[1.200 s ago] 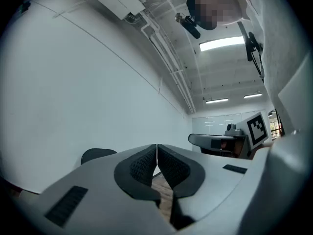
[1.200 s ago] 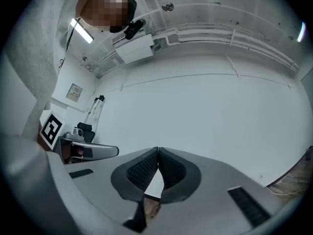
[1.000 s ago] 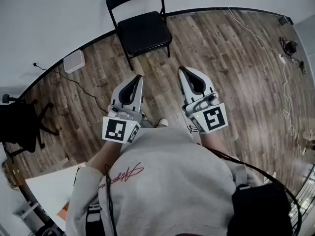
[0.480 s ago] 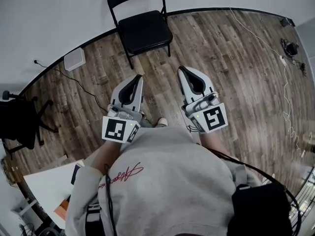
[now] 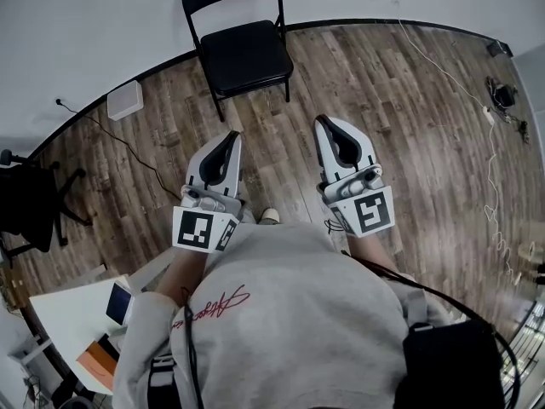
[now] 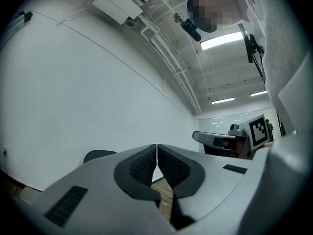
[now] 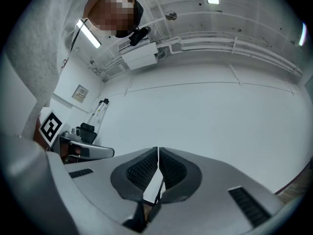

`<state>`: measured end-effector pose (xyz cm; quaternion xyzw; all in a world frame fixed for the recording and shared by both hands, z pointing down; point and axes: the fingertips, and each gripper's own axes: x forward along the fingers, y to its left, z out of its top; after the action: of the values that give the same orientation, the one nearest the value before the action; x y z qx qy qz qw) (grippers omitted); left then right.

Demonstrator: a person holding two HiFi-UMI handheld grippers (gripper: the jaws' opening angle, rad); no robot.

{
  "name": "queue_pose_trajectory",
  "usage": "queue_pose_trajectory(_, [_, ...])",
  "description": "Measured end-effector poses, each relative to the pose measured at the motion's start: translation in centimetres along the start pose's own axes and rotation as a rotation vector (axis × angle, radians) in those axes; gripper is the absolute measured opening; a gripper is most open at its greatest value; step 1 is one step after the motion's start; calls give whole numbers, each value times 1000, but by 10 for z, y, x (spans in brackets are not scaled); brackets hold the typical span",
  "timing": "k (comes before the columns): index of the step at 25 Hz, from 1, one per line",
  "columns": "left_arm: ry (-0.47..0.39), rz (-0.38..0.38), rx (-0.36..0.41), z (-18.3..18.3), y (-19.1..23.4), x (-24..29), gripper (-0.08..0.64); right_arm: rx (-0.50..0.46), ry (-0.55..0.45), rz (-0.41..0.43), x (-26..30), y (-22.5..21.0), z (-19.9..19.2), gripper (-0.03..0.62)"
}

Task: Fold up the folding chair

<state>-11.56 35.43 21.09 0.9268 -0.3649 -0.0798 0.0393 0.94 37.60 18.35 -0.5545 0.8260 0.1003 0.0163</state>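
A black folding chair [image 5: 241,45] stands unfolded against the white wall at the top of the head view, seat facing me. My left gripper [image 5: 232,136] and right gripper [image 5: 322,120] are held side by side in front of my chest, both pointing toward the chair and well short of it. Both are shut with nothing between the pads. In the left gripper view the chair's backrest [image 6: 98,155] peeks over the left gripper [image 6: 156,147]. In the right gripper view a sliver of the chair's frame shows below the tips of the right gripper [image 7: 158,151].
Wood plank floor [image 5: 409,118] lies between me and the chair. A white box [image 5: 126,100] with a black cable sits by the wall at left. A black stand [image 5: 30,207] is at far left, a white table [image 5: 77,313] at lower left, cables [image 5: 498,92] at right.
Both grippers have edged slightly forward toward the chair, and the view has shifted a little. Both stay shut.
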Motion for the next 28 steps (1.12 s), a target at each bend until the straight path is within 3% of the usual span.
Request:
queue_pose_trajectory(5, [20, 25, 64, -9, 6, 13, 20, 1, 14, 31, 10, -7, -15, 17])
queue_pose_trajectory(8, [21, 24, 34, -14, 21, 30, 20, -42, 15, 17, 25, -18, -21, 18])
queue_pose_trajectory(11, [19, 27, -2, -21, 42, 53, 20, -22, 10, -4, 47, -36, -30, 18])
queue_pose_trajectory(22, [66, -74, 1, -42, 133, 184, 20, -45, 21, -71, 193, -118, -64, 18])
queue_pose_trajectory(28, [84, -144, 42, -45, 157, 229, 20, 18, 13, -111, 258, -144, -74, 18])
